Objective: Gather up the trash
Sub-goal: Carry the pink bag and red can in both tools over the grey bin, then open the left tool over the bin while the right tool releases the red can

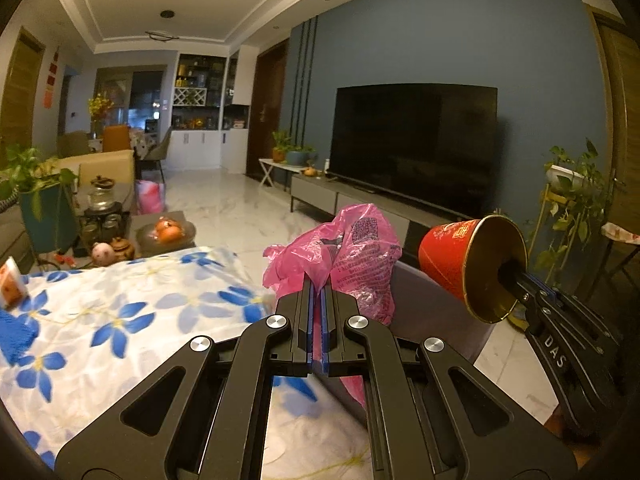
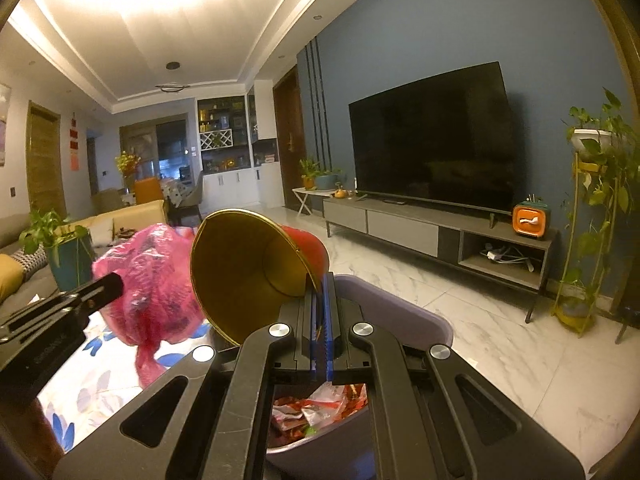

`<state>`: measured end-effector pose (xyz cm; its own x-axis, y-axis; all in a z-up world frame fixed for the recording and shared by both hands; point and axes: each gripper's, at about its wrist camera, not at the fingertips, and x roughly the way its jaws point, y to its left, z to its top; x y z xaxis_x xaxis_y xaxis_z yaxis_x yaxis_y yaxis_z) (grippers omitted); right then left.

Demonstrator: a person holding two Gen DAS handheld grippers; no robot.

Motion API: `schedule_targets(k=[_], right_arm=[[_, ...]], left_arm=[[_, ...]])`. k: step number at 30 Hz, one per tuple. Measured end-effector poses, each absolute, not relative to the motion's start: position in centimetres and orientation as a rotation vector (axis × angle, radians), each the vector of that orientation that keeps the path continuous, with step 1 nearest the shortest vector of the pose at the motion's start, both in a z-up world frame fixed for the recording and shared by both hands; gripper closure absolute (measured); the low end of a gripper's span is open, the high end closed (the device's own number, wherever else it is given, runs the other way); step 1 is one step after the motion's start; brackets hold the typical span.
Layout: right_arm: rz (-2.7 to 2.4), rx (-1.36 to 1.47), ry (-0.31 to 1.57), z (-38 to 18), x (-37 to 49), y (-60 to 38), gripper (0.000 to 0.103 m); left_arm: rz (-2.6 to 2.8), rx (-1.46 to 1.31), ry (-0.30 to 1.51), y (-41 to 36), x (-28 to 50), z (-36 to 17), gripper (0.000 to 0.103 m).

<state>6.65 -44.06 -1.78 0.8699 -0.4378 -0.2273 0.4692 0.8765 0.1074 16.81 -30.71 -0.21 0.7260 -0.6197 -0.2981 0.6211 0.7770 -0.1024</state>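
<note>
Left gripper (image 1: 319,292) clamps the plastic bag (image 1: 352,256) over the counter (image 1: 120,320) edge. Right gripper (image 2: 320,300) sits at its 3 o'clock, pinching the rim of the paper cup (image 2: 256,264), cup tipped on its side. Bin (image 2: 416,320) stands on the floor right below both, just beside the counter, wrappers (image 2: 316,408) inside. TV (image 2: 432,136) on its stand (image 2: 440,232) at 1 o'clock, well apart. Plant stand (image 2: 592,216) at 3 o'clock of TV. Tea set (image 1: 104,220) at 10 o'clock.
</note>
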Motion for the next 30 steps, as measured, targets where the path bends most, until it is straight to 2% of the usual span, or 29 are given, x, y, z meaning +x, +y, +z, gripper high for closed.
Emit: schedule_targets(k=[9, 30], right_arm=[[-0.488, 0.182, 0.207, -2.8, 7.2, -45.1, 0.099], [-0.478, 0.214, 0.206, -3.4, 8.4, -47.1, 0.099]], left_arm=[[-0.710, 0.015, 0.355, -33.8, 18.3, -1.9, 0.101], [-0.761, 0.020, 0.395, -35.6, 20.4, -3.6, 0.100]])
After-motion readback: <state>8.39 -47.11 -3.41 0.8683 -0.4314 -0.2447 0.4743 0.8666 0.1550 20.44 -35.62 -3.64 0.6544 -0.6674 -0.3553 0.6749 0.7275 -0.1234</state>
